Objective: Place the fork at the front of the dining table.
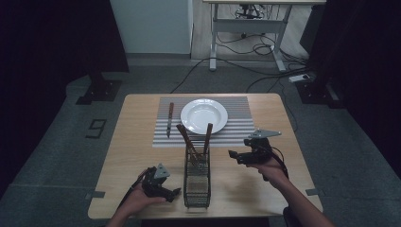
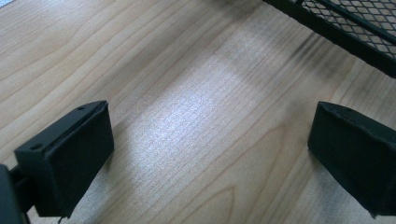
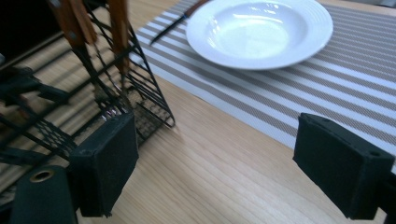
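A black wire-mesh caddy (image 1: 196,177) stands on the wooden table (image 1: 142,156) near its front edge, with brown-handled utensils (image 1: 207,135) leaning out of it. A white plate (image 1: 204,116) rests on a striped placemat (image 1: 236,127), and a brown-handled knife (image 1: 169,118) lies on the mat left of the plate. My left gripper (image 1: 172,194) is open, low over the table just left of the caddy; the caddy's mesh base (image 2: 355,28) shows beyond its jaws. My right gripper (image 1: 235,155) is open, right of the caddy (image 3: 126,84), facing the plate (image 3: 259,30).
A metal-legged desk (image 1: 246,19) with loose cables and a power strip (image 1: 301,77) stands on the floor behind the table. Dark stands flank the table at both sides. A mark shaped like a 9 (image 1: 96,127) is on the floor at left.
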`<state>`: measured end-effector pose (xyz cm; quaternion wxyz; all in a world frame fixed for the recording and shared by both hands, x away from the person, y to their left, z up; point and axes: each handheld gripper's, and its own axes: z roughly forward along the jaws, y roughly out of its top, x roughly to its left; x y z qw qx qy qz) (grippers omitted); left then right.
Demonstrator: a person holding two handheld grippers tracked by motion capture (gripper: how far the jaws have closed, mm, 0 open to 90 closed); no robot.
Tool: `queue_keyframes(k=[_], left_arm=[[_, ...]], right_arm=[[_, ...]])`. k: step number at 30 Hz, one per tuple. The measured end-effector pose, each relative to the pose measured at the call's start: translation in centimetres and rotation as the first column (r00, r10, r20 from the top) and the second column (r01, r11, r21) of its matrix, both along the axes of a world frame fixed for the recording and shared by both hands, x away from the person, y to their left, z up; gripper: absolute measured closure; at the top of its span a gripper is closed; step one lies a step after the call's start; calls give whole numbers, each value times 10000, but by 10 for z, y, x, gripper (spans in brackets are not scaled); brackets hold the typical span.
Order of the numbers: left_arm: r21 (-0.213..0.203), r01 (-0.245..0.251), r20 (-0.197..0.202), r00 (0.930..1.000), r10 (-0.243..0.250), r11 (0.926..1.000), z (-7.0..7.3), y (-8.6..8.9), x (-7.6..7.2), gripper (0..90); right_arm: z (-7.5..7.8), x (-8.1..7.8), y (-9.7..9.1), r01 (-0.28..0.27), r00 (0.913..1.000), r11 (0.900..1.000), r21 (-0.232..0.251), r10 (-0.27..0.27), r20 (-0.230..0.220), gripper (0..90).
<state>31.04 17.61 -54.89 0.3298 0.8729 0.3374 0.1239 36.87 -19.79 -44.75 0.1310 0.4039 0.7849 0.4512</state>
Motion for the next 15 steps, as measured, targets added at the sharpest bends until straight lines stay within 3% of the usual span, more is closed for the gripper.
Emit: queue_keyframes(k=[6, 15], left_arm=[[3, -1, 2, 10000, 1, 10000, 0, 0, 0, 3], [2, -1, 3, 10000, 1, 10000, 0, 0, 0, 3]], right_arm=[[14, 5, 4, -21, 9998, 9997, 229, 16, 200, 141], [28, 13, 15, -136, 9989, 9997, 200, 126, 457, 147]])
